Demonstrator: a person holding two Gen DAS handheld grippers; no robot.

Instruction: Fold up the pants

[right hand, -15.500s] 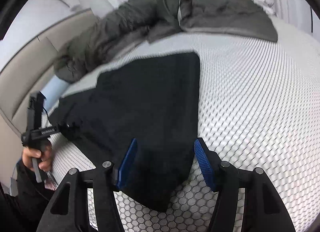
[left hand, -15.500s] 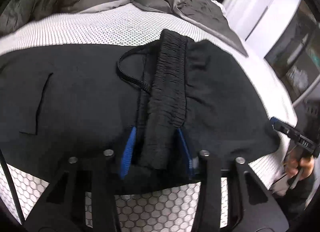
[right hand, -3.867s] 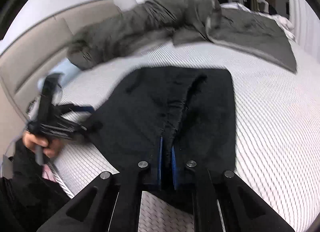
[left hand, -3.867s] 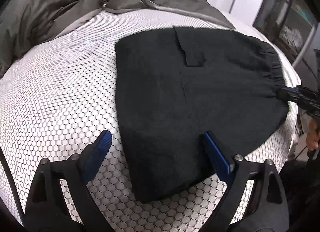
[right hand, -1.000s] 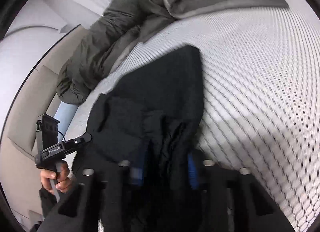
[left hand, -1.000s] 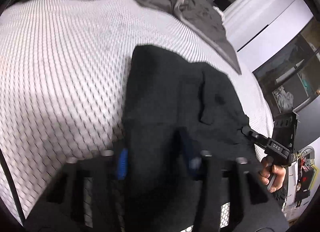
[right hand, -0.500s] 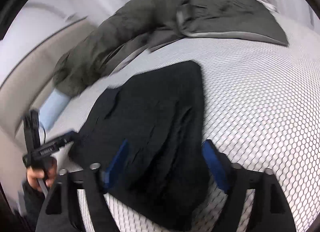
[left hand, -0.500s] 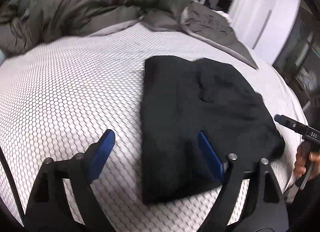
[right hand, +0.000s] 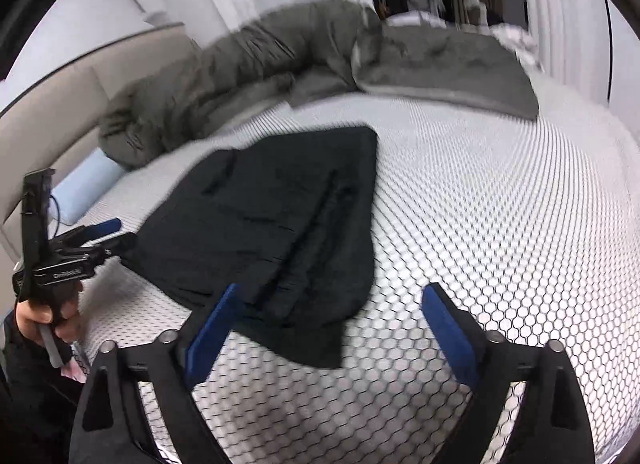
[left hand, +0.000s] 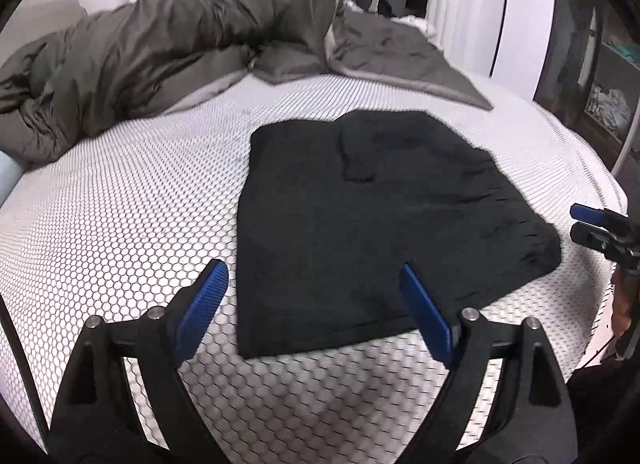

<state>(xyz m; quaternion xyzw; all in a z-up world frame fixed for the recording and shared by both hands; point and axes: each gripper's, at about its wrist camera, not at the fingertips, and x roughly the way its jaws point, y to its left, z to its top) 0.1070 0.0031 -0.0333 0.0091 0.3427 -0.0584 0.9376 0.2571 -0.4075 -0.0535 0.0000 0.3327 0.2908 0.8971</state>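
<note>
With the pants [left hand: 372, 224] lying folded, both grippers [left hand: 316, 296] [right hand: 336, 320] were opening empty above them, best lifted clear without snagging cloth.

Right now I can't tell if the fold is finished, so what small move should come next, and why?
Probably draw both claws back. The black pants lie folded in a compact rectangle on the mattress, and the left claw and right claw are opening with nothing between their pads.
</note>
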